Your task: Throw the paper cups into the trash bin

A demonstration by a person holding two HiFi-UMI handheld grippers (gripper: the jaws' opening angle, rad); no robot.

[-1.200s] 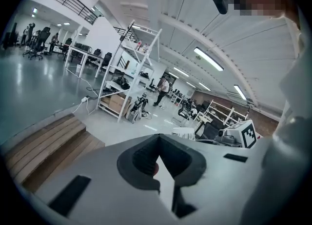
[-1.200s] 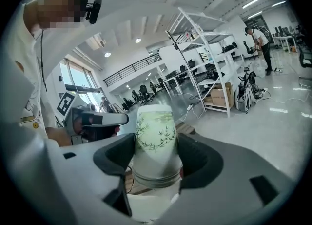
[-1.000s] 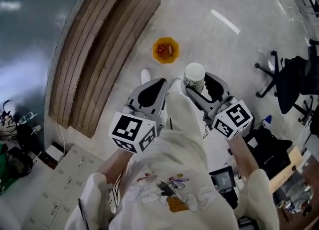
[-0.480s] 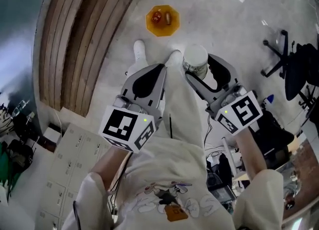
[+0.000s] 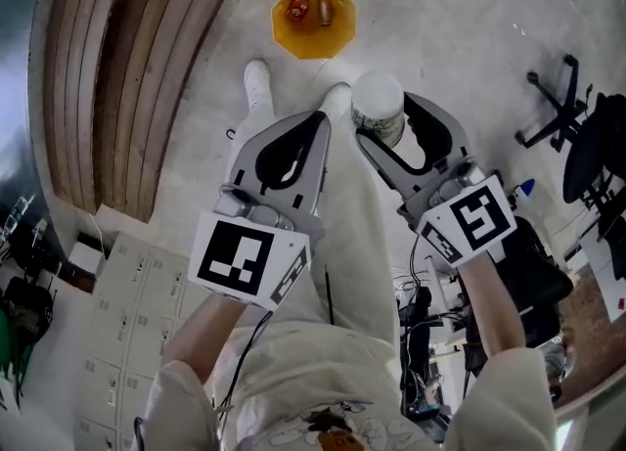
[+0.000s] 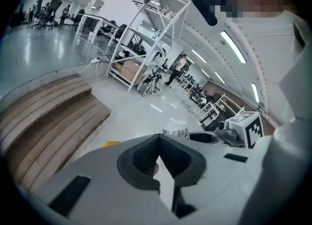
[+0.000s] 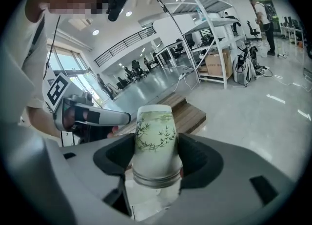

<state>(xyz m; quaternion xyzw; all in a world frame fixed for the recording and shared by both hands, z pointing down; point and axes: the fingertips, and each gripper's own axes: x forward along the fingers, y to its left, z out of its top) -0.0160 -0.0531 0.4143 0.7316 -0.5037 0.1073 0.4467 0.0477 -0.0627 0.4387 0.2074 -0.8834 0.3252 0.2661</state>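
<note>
1. Right gripper view shows the right gripper (image 7: 156, 147) with its jaws spread wide and pressed on a paper cup (image 7: 155, 121) that has a green bamboo print. The cup's rolled rim faces the camera and its base points away.
2. In the head view, that cup is carried above the floor (image 5: 460, 38), ahead of the person's white shoes (image 5: 257, 82). It is short of an orange octagonal container (image 5: 313, 19) that stands on the floor off the end of the wooden steps (image 5: 127, 67).
3. The left gripper (image 5: 315, 128) hangs just beside the right one, its jaws closed together with nothing between them.
4. One risk is the grip. The pads bear on the thin paper wall close to the rim, so a harder squeeze would likely crush the cup. A slacker squeeze could let it slide out onto the floor before it is over any bin.
5. Another risk is the drop. If the orange container is the target, it sits low on the floor. Letting go before the cup is above its opening would probably land the cup beside it, and so light a cup could bounce off the rim.
6. I cannot tell whether that container is the trash bin. It holds two small reddish things that are too small to name.
7. The cup's rim looks doubled, so it may be several cups nested together; I cannot tell. No other cups show, and the person's trousers hide the floor beneath the grippers.
</note>
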